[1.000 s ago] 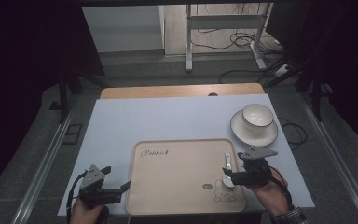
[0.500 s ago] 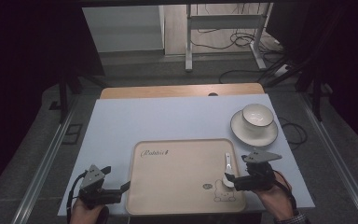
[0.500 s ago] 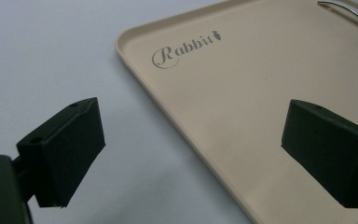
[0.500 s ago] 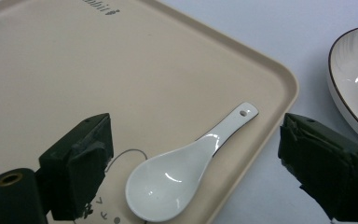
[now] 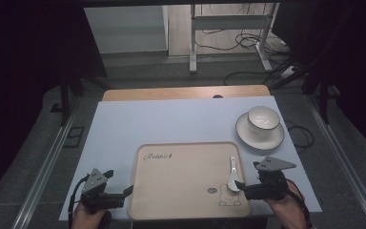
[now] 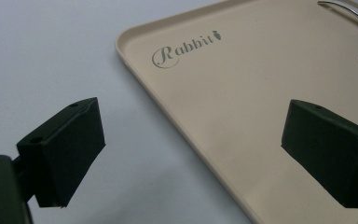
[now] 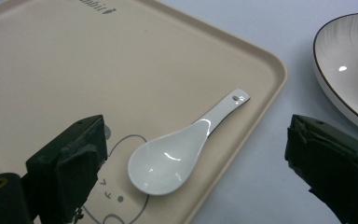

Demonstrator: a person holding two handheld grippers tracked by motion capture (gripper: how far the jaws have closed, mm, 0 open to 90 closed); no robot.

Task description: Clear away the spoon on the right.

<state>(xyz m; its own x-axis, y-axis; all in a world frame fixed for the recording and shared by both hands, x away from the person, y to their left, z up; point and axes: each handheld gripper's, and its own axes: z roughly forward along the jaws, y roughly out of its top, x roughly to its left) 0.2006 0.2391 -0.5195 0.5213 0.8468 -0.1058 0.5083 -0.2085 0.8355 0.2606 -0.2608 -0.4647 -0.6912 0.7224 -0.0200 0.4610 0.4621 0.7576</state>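
Right gripper [image 7: 196,158], jaws apart, frames the white ceramic spoon [image 7: 177,149] on the beige tray [image 7: 98,60]; the high view adds a white bowl [image 5: 263,119] at 1 o'clock and the left gripper [image 5: 124,193], jaws apart too.

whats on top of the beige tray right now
A white ceramic spoon lies on the beige plastic tray, bowl up, near its right edge, partly over a printed rabbit drawing. The part of the drawing beneath it is hidden.

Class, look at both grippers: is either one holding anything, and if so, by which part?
Nothing is held. The right gripper is open around the white spoon lying on the tray; the left gripper is open over the tray's edge.
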